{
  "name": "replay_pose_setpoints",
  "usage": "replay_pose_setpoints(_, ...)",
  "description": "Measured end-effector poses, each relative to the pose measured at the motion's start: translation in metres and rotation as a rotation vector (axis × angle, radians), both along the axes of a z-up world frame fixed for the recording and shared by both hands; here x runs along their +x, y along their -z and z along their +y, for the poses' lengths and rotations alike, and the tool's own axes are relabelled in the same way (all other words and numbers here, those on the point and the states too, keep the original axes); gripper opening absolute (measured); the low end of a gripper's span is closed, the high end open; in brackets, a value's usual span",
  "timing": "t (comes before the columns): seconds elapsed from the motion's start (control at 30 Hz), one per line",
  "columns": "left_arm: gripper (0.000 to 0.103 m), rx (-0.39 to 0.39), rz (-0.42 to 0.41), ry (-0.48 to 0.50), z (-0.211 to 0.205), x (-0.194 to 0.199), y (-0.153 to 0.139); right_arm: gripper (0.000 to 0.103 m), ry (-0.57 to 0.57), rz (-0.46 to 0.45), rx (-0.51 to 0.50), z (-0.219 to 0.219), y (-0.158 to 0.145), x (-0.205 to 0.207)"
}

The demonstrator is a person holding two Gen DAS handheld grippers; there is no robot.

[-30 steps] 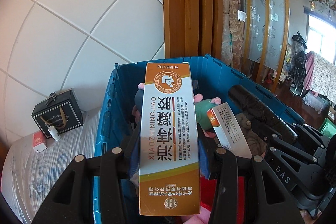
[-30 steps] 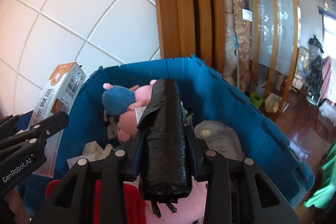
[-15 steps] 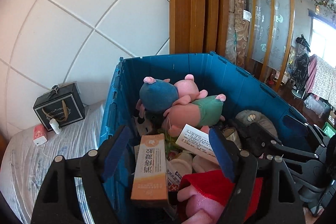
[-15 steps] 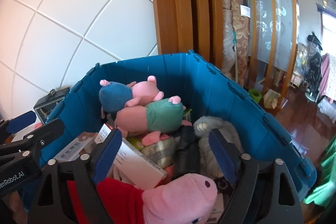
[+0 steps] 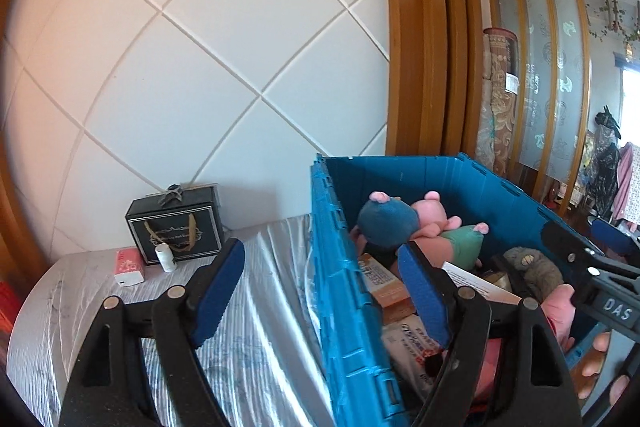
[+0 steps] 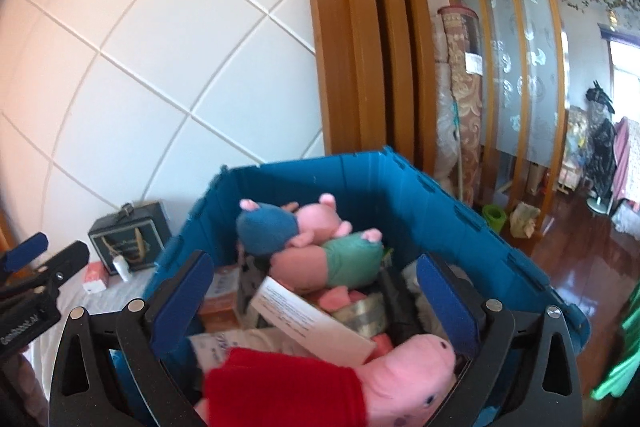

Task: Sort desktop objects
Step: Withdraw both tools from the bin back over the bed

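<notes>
The left hand-held gripper (image 5: pixel 320 291), black plastic with ribbed blue pads, is gaping wide and gripping nothing; its fingers are straddling the left wall of the deep blue ribbed plastic crate (image 5: pixel 340 267), one pad over the striped silvery cloth covering the bench (image 5: pixel 260 315), the other over the crate's contents. The right hand-held gripper (image 6: pixel 312 299), same build, is likewise spreading wide and empty above the crate's middle.

Inside the crate, soft toys are piling up: a dark blue round plush head with pink ears (image 6: pixel 266 231), a pink plush pig in a green shirt (image 6: pixel 332 261) lying across it, a pink plush pig in a red dress (image 6: pixel 340 383) nearest the right camera, and a fuzzy grey plush (image 5: pixel 532 267) by the right wall. Among them are lying the orange and white cardboard medicine box (image 5: pixel 386 287), a long white printed carton (image 6: pixel 308 319), and a black rolled bag (image 6: pixel 400 311).

On the bench, by the white tiled wall, are standing a black glossy gift bag with gold handles (image 5: pixel 176 227), a small white bottle (image 5: pixel 165 256) and a pink and white packet (image 5: pixel 128 266).
</notes>
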State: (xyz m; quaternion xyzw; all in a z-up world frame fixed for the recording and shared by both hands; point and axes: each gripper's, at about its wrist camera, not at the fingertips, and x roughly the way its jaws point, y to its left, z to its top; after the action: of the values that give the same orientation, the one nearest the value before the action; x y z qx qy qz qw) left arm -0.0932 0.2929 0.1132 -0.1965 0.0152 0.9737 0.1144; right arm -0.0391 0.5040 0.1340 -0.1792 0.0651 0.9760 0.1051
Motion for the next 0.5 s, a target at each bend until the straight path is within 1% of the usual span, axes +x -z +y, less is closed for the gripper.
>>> replay_pose_setpoints(0.07, 0.081, 0.019, -0.003, -0.023, -0.024, -0.002, 0.0, 0.103, -0.053, 0.054, 0.003, -0.025, -0.01, 0.002)
replay_pose_setpoints(0.13, 0.081, 0.029, -0.007, -0.051, -0.049, -0.004, 0.002, 0.103, -0.099, 0.079, 0.01, -0.052, -0.017, 0.0)
replay_pose_setpoints(0.33, 0.081, 0.057, -0.034, -0.144, -0.134, -0.019, 0.016, 0.103, -0.232, 0.08, -0.003, -0.138, -0.019, -0.03)
replay_pose_setpoints(0.5, 0.081, 0.08, -0.091, -0.233, -0.203, -0.045, 0.038, 0.103, -0.317, 0.049, 0.002, -0.212, -0.01, -0.066)
